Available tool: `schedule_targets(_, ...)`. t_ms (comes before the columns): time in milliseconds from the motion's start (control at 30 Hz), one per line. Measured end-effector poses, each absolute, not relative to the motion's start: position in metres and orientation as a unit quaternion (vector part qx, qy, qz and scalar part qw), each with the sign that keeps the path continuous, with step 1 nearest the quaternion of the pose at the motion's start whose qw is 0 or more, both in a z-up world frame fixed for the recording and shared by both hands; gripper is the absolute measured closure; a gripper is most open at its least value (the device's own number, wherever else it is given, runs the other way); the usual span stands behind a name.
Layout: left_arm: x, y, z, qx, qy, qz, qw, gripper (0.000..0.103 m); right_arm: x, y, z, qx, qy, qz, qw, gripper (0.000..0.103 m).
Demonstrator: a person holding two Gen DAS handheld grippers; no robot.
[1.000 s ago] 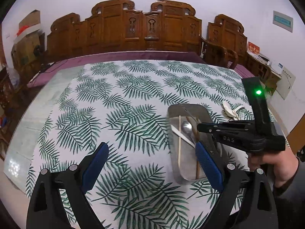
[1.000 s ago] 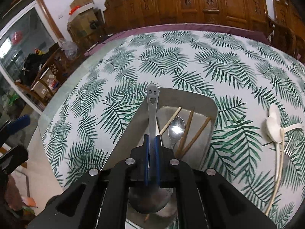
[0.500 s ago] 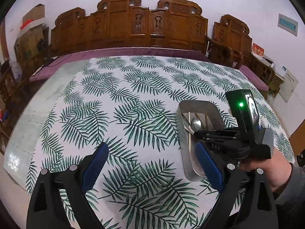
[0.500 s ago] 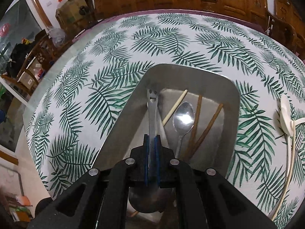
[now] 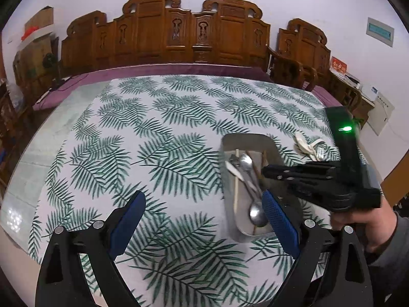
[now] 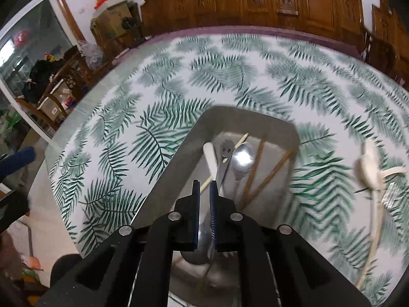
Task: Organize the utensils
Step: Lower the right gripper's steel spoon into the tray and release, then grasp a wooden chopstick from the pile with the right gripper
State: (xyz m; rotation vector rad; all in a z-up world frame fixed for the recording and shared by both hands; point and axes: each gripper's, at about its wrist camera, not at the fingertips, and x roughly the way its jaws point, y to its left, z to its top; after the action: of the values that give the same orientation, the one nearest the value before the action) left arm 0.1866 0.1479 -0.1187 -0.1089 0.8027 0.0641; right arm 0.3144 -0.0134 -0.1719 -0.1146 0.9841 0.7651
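Now, right gripper: jaws were parting, nothing between them, above the tray.
Smiley spoon: lay in tray, toward twelve o'clock of the pads.
Left gripper: spread wide, empty.

My left gripper hangs with its blue pads spread wide, tilted down, nothing between them. My right gripper points steeply down, jaws just opening — a narrow gap, nothing pinched between them. My right hand wraps its handle from below.
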Motion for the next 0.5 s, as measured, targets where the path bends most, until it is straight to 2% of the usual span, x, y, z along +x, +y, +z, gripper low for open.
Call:
schedule_targets(267, 0.196, 0.111, -0.114, -0.058, 0.386, 0.001, 0.921, 0.015, 0.306, -0.101, -0.15, -0.07, 0.427, 0.322, 0.842, 0.093)
schedule_targets(500, 0.211, 0.077, -0.117, -0.058, 0.381, -0.021, 0.923, 0.015, 0.318, -0.173, -0.163, -0.076, 0.432, 0.265, 0.859, 0.093)
